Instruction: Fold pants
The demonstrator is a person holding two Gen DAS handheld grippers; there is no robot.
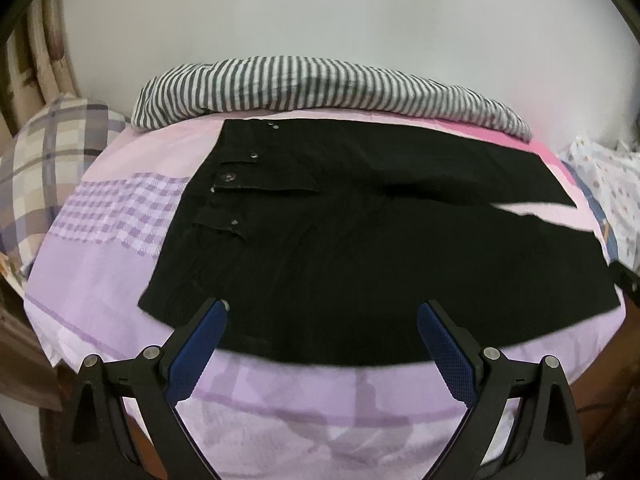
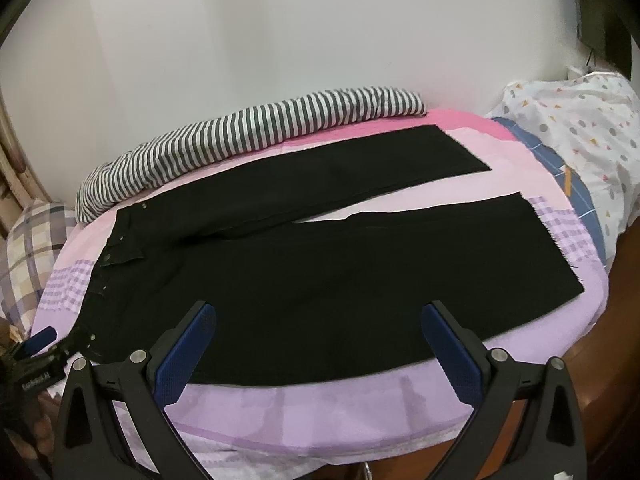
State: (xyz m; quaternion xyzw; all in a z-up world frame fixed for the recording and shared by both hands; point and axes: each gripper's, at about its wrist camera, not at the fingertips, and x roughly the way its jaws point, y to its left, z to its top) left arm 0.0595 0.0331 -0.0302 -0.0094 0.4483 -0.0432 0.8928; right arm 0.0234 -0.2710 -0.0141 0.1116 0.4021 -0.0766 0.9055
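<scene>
Black pants (image 1: pixel 340 240) lie flat on the bed, waistband with metal buttons (image 1: pixel 229 177) to the left, the two legs spread to the right. In the right wrist view the pants (image 2: pixel 320 280) show both leg hems at the right. My left gripper (image 1: pixel 322 308) is open and empty, hovering over the near edge of the pants by the waist end. My right gripper (image 2: pixel 318 312) is open and empty over the near leg's edge. The left gripper also shows in the right wrist view (image 2: pixel 44 340) at the waistband corner.
The bed has a pink and purple sheet (image 1: pixel 320 392). A striped rolled blanket (image 1: pixel 320 84) lies along the white wall. A plaid pillow (image 1: pixel 44 164) sits at the left, a patterned white quilt (image 2: pixel 580 132) at the right. A wooden bed edge (image 2: pixel 624 320) shows at the right.
</scene>
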